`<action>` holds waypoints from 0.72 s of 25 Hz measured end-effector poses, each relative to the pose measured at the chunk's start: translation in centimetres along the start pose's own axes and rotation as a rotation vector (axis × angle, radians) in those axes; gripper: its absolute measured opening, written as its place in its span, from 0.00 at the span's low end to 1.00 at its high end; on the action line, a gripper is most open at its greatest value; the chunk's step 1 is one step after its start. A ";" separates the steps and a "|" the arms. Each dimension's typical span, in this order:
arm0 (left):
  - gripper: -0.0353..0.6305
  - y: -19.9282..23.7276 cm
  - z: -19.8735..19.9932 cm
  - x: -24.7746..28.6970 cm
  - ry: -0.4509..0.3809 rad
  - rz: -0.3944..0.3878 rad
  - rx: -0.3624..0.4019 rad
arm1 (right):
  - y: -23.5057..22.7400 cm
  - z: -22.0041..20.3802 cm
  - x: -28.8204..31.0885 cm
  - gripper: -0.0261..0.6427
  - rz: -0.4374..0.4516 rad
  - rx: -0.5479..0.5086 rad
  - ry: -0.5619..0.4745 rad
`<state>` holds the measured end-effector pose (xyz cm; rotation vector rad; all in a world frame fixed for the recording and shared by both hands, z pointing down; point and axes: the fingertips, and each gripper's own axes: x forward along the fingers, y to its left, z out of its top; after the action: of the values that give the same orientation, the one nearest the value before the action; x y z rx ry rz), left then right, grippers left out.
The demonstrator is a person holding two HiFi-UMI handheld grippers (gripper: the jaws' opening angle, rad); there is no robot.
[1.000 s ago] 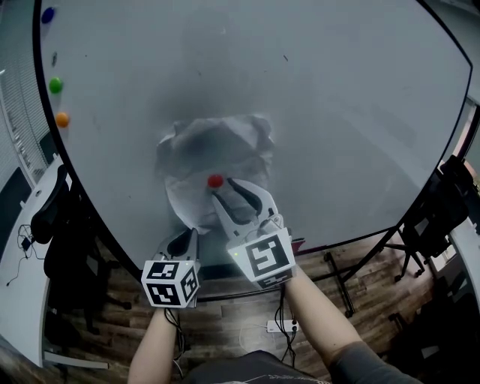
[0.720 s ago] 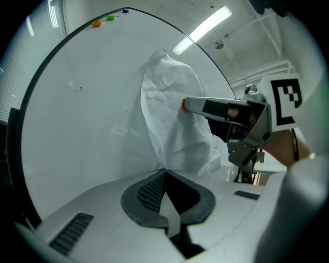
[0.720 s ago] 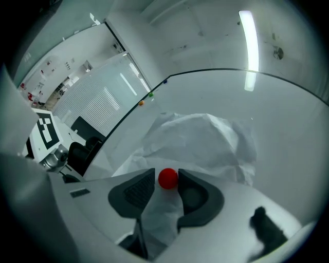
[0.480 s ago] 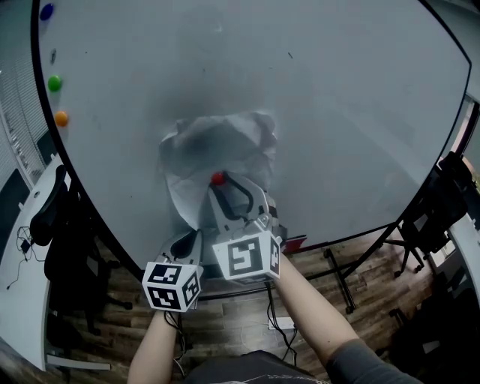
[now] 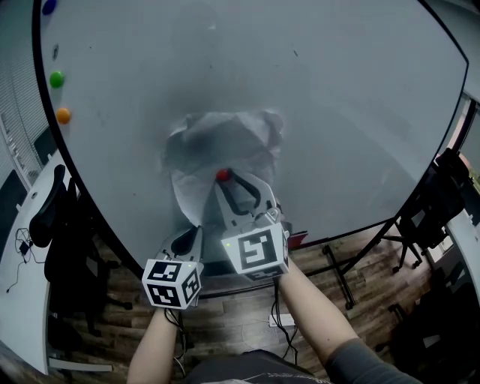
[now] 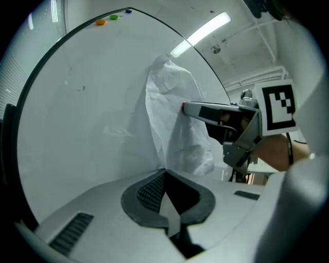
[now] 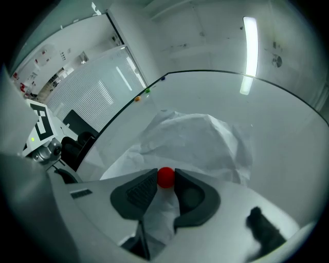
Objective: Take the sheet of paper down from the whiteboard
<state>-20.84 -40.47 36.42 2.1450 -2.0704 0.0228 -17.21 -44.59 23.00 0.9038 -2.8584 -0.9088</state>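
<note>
A crumpled white sheet of paper (image 5: 221, 142) hangs on the whiteboard (image 5: 352, 105), pinned by a red magnet (image 5: 223, 175). My right gripper (image 5: 228, 178) points at the board with the red magnet (image 7: 165, 176) between its fingertips. Its jaws are closing and both pads touch the magnet's sides. My left gripper (image 5: 189, 235) sits lower left, its tips together at the paper's bottom corner (image 6: 164, 172). The paper (image 6: 175, 118) bulges off the board above it. The left gripper view also shows the right gripper (image 6: 186, 107) against the sheet.
Green (image 5: 56, 78), orange (image 5: 64, 115) and blue (image 5: 49, 6) magnets sit at the board's left edge. A black chair (image 5: 52, 217) stands left of the board. The board's stand (image 5: 341, 277) and a power strip (image 5: 285, 320) are on the wooden floor.
The right gripper shifted left and closer to the board, so the red magnet, earlier beside its left finger, now sits between the fingertips. The left gripper has stayed put.
</note>
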 end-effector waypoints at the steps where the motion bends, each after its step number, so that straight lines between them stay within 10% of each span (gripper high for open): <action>1: 0.07 0.1 0.0 -0.1 -0.002 0.000 -0.002 | 0.0 0.0 0.0 0.21 -0.002 -0.005 0.002; 18: 0.07 0.1 0.9 -0.7 -0.032 -0.039 -0.009 | -0.3 0.0 -0.1 0.21 -0.115 -0.043 0.027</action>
<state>-21.02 -39.93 35.41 2.1940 -2.0414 -0.0248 -16.99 -44.72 22.85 1.0765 -2.7777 -0.9563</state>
